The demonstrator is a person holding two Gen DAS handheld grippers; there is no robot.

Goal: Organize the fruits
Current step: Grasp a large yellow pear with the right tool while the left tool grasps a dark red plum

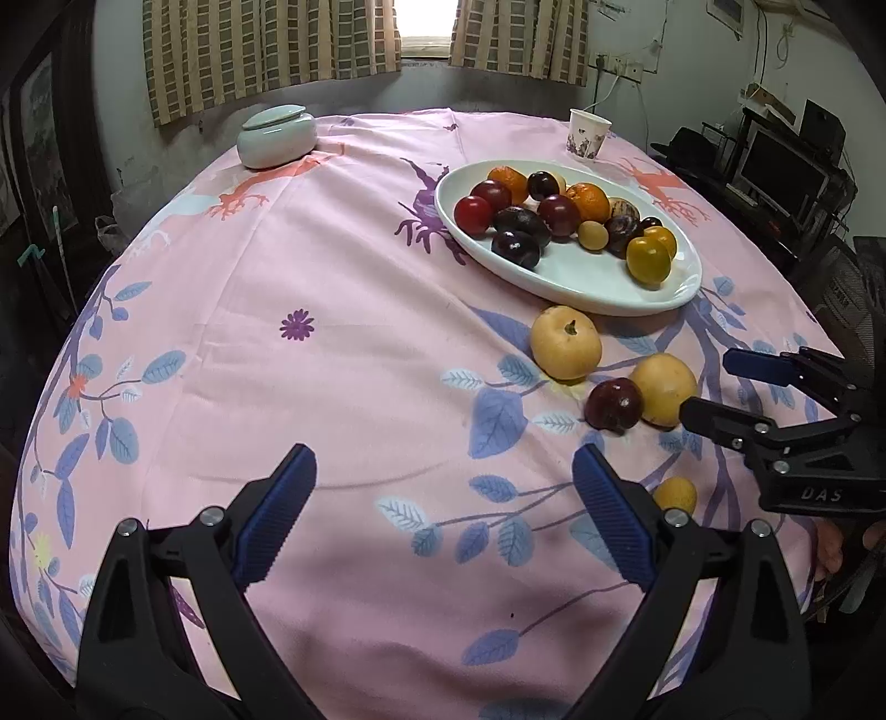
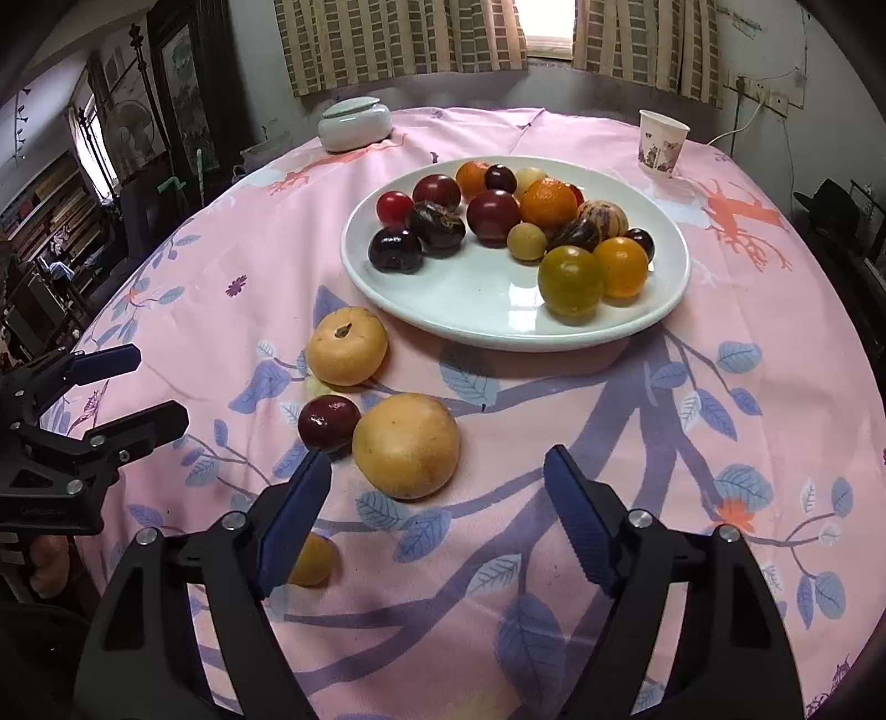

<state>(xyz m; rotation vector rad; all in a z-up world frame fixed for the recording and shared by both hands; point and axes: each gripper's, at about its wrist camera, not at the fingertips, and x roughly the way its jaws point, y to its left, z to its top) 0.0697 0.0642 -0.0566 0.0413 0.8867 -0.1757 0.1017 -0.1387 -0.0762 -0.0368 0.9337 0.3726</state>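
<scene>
pink cloth printed with blue leaves and purple branches covers the table (image 2: 747,310), and checked curtains (image 2: 398,39) hang at a bright window behind it. a white oval plate (image 2: 498,310) sits toward the far side, loaded with fruit: dark plums, red ones, two oranges, a striped melon-like fruit and several yellow-green tomatoes. beyond the plate a pale lidded jar (image 2: 354,124) stands at the far left and a paper cup (image 2: 662,143) at the far right.

four fruits lie loose on the cloth on the near side of the plate. a yellow pear-like fruit (image 2: 347,346) with its stem end up lies just beside the plate's rim. nearer the cameras a dark red plum (image 2: 328,423) touches a larger yellow fruit (image 2: 406,446). a small yellow fruit (image 2: 313,559) lies closest of all, partly hidden behind the right gripper's left finger.

the right gripper (image 2: 437,520) hangs over the cloth with its jaws spread wide and nothing between them; the larger yellow fruit lies just ahead of the tips. the left gripper (image 1: 446,515) is off to the left, jaws also wide apart and empty, above bare cloth and well apart from the loose fruit. a hand (image 2: 47,559) shows behind it in the right wrist view.
</scene>
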